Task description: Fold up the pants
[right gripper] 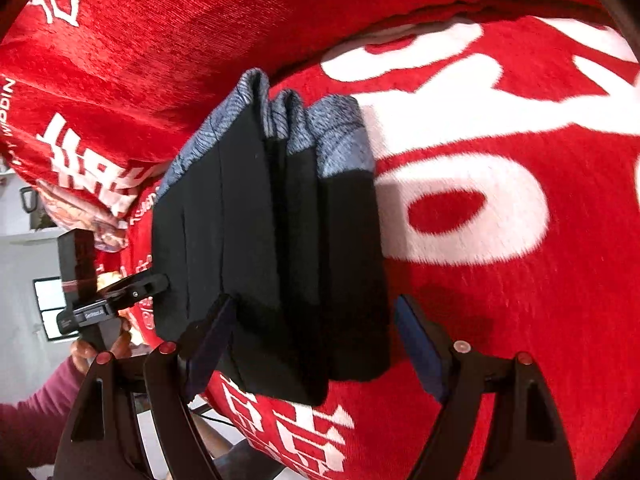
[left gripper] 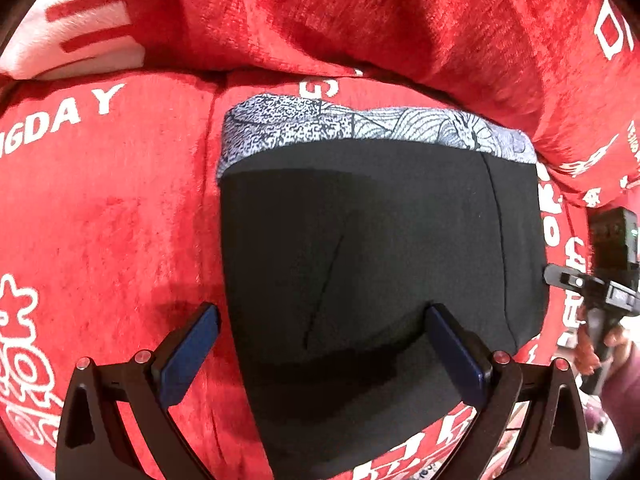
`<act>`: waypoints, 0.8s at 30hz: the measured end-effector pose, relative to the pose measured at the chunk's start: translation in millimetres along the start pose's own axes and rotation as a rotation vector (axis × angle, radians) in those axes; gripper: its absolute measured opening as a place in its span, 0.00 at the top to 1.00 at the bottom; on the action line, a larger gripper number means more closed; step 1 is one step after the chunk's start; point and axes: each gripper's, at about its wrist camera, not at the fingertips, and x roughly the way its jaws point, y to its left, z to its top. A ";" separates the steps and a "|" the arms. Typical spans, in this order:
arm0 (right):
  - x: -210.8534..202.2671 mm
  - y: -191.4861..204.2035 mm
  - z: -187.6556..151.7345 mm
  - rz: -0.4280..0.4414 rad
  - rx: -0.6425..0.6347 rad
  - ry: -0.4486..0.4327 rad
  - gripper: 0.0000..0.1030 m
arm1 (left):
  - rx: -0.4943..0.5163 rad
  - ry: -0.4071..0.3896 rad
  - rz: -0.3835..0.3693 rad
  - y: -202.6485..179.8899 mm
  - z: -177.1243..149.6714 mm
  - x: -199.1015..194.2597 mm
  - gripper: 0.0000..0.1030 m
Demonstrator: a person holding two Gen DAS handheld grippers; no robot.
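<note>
Folded black pants (left gripper: 372,264) with a grey patterned waistband (left gripper: 360,126) are seen lying on a red cover (left gripper: 108,216) printed with white lettering. In the left wrist view the garment is shown as one flat panel, its near edge cut off at the bottom of the frame; the stacked folds are not visible there. They are revealed only in the right wrist view, where the pants (right gripper: 276,248) appear as several layers set side by side, the waistband ends (right gripper: 332,136) bunched at the far end.

The left gripper (left gripper: 324,336) is held with its jaws spread wide, one blue pad (left gripper: 192,356) over the red cover just beside the pants, the other above the black cloth; nothing is clamped. The right gripper (right gripper: 316,340) is likewise spread, its pads standing to either side of the near end of the pants (right gripper: 276,248); whether the pad overlapping the cloth is touching it cannot be made out.

Beyond the pants' edge, each view catches the other gripper, blurred and partly cut off: the right one (left gripper: 600,280) in the left view, the left one (right gripper: 104,300) in the right, above a maroon sleeve (right gripper: 32,416). The lettering on the cover is only partly legible.
</note>
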 end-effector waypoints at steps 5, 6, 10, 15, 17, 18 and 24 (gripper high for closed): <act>12.2 -10.4 16.9 0.073 0.000 0.026 0.18 | -0.013 -0.004 -0.049 1.9 8.3 11.9 0.01; 13.6 -13.7 19.3 0.087 0.007 0.033 0.18 | -0.019 -0.005 -0.058 1.8 10.7 15.0 0.01; 19.6 -14.3 28.8 0.111 0.015 0.025 0.18 | -0.037 -0.017 -0.063 -1.1 15.5 23.8 0.01; 21.0 -17.3 29.7 0.095 0.085 0.012 0.36 | -0.041 -0.050 -0.062 -9.7 11.5 17.1 0.16; 17.6 -14.3 26.8 0.098 0.068 0.005 0.47 | -0.015 -0.076 -0.062 -19.2 7.8 8.9 0.27; 15.5 -11.9 25.3 0.104 0.063 -0.002 0.52 | -0.008 -0.085 -0.061 -22.6 7.7 5.6 0.32; -5.4 -1.2 12.9 0.162 0.073 -0.049 0.60 | 0.011 -0.112 -0.078 -35.7 -3.0 -19.3 0.42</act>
